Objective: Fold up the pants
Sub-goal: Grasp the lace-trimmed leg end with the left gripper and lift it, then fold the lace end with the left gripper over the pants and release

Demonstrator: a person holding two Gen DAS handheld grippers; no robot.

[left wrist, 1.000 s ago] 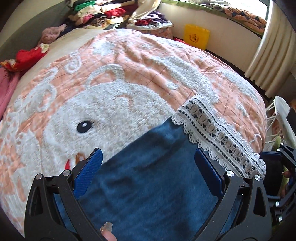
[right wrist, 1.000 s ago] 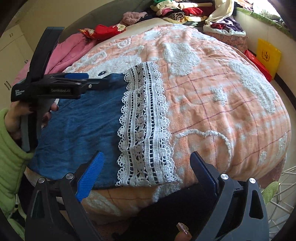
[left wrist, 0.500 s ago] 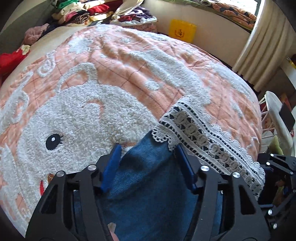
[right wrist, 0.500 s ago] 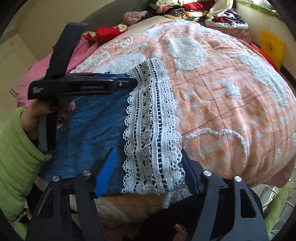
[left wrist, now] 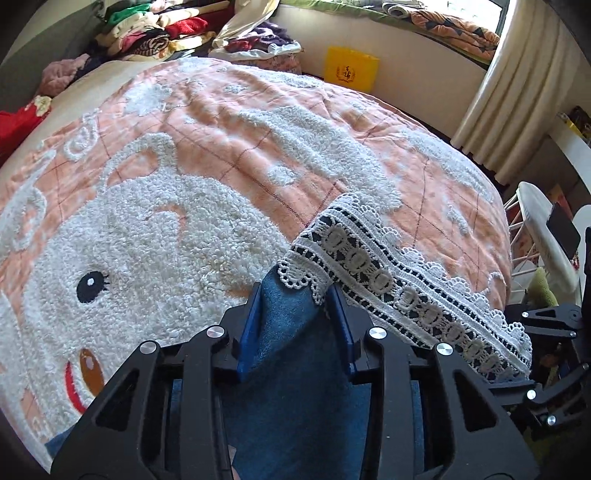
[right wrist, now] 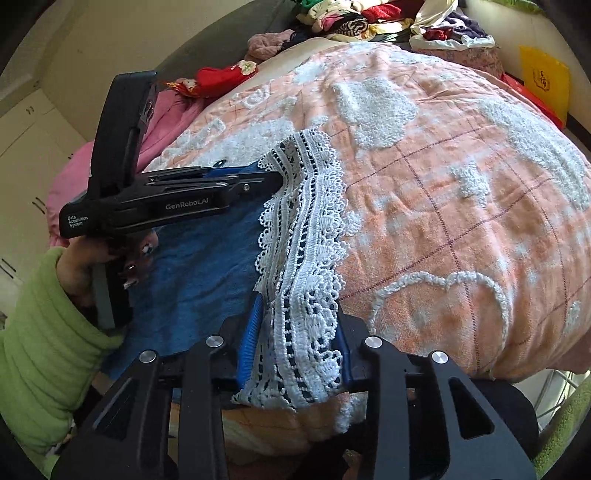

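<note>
Soft, limp blue pants [left wrist: 295,387] bunch as both tongs, left [left wrist: 295,317] and right [right wrist: 295,332], just closing, seemingly pinch the lace hem [right wrist: 303,258] corners.

Loads of open room is left on the quilt [left wrist: 229,122] past the lace hem [left wrist: 399,291]: nothing lies on the peach top until the far end, and it's blocked there by a clothes pile [left wrist: 155,29]. Off the quilt's right edge, the way is hemmed in by a curtain [left wrist: 517,96] and a white rack [left wrist: 535,229]. On the quilt's left side, a red garment [right wrist: 218,79] and pink bedding [right wrist: 74,173] are crowded against the edge, so little passage is offered there.
</note>
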